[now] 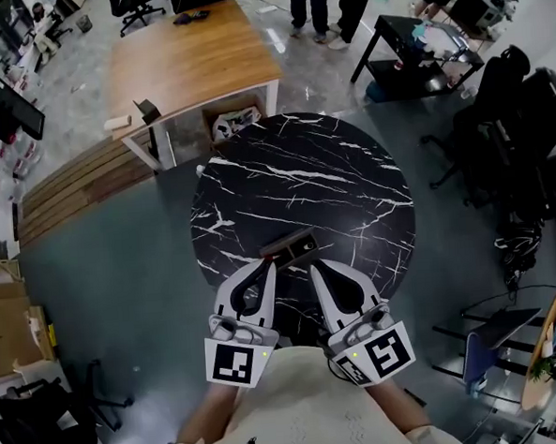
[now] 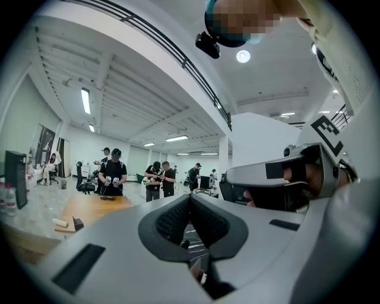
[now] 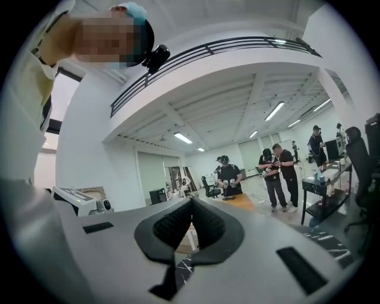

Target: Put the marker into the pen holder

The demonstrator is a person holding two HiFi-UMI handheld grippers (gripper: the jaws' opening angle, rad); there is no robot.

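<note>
On the round black marble table [image 1: 299, 182] a small dark oblong holder [image 1: 289, 247] lies near the front edge. I cannot make out any marker. My left gripper [image 1: 266, 264] and right gripper [image 1: 315, 267] are held side by side close to my chest, their tips just short of the holder. Both are shut with nothing between the jaws. In the left gripper view the left gripper [image 2: 190, 199] is tilted up toward the ceiling, its pads pressed together. The right gripper [image 3: 191, 203] is tilted up the same way, and neither gripper view shows the holder.
A wooden table [image 1: 188, 58] stands beyond the marble one, with a cardboard box [image 1: 234, 120] under it. Several people [image 1: 326, 7] stand at the back. A black desk [image 1: 418, 53] and black office chairs [image 1: 507, 127] crowd the right side.
</note>
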